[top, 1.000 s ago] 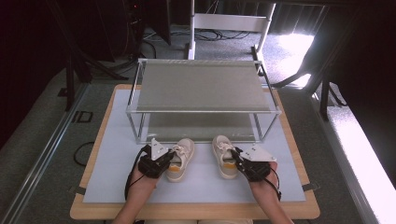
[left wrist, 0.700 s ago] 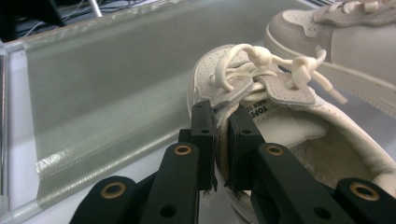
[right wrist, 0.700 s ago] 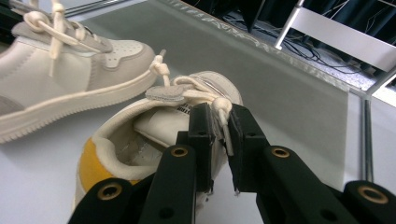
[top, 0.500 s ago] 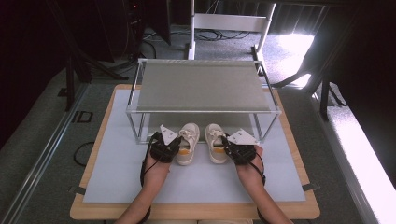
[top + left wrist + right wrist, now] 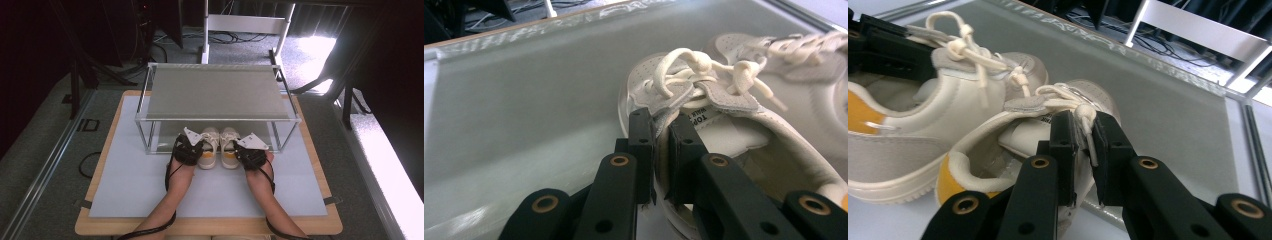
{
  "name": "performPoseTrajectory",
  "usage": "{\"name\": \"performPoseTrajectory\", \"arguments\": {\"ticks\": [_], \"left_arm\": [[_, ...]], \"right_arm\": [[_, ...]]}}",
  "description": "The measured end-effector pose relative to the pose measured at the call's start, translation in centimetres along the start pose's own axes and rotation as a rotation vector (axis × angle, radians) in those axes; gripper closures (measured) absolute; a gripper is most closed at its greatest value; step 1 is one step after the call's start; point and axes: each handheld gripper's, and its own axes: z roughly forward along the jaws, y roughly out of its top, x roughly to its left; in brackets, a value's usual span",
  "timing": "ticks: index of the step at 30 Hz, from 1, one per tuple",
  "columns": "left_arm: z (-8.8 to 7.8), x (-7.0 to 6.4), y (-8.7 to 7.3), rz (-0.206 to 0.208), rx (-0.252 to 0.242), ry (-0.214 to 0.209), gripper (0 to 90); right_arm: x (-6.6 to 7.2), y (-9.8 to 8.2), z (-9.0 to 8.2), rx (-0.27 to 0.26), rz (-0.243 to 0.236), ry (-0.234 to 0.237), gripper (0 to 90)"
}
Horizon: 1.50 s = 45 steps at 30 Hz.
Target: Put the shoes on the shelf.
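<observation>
Both shoes sliding forward under the rack [image 5: 215, 92], left gripper [image 5: 188, 148] clamping left shoe [image 5: 208, 146], right gripper [image 5: 251, 152] clamping right shoe [image 5: 229, 146], two shoes, one rack.

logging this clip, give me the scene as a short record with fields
work in hand: pair of cream shoes being slid under a low rack
left tool: shut on the left shoe, gripping its collar wall
right tool: shut on the right shoe, gripping its collar wall
shoe position: side by side, toes under the rack
surface: pale mat on a wooden table
</observation>
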Motion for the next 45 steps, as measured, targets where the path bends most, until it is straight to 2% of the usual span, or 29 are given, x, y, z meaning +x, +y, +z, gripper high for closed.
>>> {"name": "performPoseTrajectory", "arguments": {"ticks": [1, 3, 5, 7, 11, 13, 15, 17, 20, 24, 27, 28, 35, 36, 37, 39, 42, 45], "left_arm": [[0.2, -0.2, 0.0, -0.007, -0.004, -0.002, 82.8], [0.6, -0.5, -0.1, 0.002, 0.0, -0.022, 81.9], [0.6, -0.8, -0.1, 0.008, -0.003, -0.023, 80.0], [0.6, -0.8, 0.0, 0.015, -0.001, -0.03, 77.8], [0.6, -0.5, 0.2, -0.004, 0.0, -0.088, 72.1], [0.5, -0.6, 0.4, -0.002, -0.003, -0.097, 69.3], [0.3, -0.4, 0.5, -0.021, -0.02, -0.125, 65.4], [-0.2, -0.2, 0.7, -0.02, -0.036, -0.134, 63.2], [-1.0, 0.1, 0.9, -0.019, -0.048, -0.143, 59.3], [-2.3, 0.4, 0.7, -0.029, -0.068, -0.167, 59.2], [-2.9, 0.4, 0.4, -0.032, -0.072, -0.182, 59.2], [-3.5, 0.3, 0.2, -0.029, -0.073, -0.202, 59.2], [-5.3, -0.3, -0.4, -0.005, -0.084, -0.23, 59.2], [-5.9, -0.5, -0.7, 0.016, -0.077, -0.234, 59.2], [-6.1, -0.6, -0.8, 0.023, -0.077, -0.234, 56.2], [-6.6, -0.8, -1.1, 0.037, -0.084, -0.225, 55.2], [-6.9, -1.0, -1.9, 0.043, -0.07, -0.237, 55.3], [-6.5, -1.4, -2.8, 0.046, -0.04, -0.254, 55.2]], "right_arm": [[-0.1, -0.1, 0.1, 0.002, 0.004, -0.003, 80.7], [-0.3, -0.3, 0.5, 0.013, 0.026, 0.001, 80.6], [-0.5, -0.8, 0.9, 0.037, 0.044, 0.011, 80.4], [-0.7, -1.1, 0.9, 0.024, 0.053, 0.034, 80.0], [-0.8, -0.9, 1.0, 0.033, 0.069, 0.049, 78.0], [-1.1, -0.8, 1.0, 0.037, 0.088, 0.063, 75.3], [-1.5, -0.7, 1.0, 0.037, 0.113, 0.084, 71.9], [-1.9, -0.7, 0.8, 0.035, 0.132, 0.1, 68.3], [-2.3, -0.7, 0.3, 0.027, 0.129, 0.095, 63.5], [-2.7, -0.4, -0.8, 0.014, 0.162, 0.116, 63.1], [-2.7, -0.2, -1.8, -0.002, 0.167, 0.126, 63.0], [-2.6, -0.2, -2.1, -0.006, 0.168, 0.132, 63.1], [-2.0, -0.4, -4.2, -0.028, 0.158, 0.168, 63.4], [-1.8, -0.5, -4.5, -0.031, 0.155, 0.175, 63.9], [-1.4, -0.8, -5.2, -0.034, 0.137, 0.191, 64.6], [-1.0, -1.0, -5.6, -0.035, 0.125, 0.196, 66.0], [-0.3, -1.8, -6.2, -0.02, 0.096, 0.218, 68.5], [0.2, -2.6, -6.4, -0.003, 0.091, 0.241, 72.0]]}}
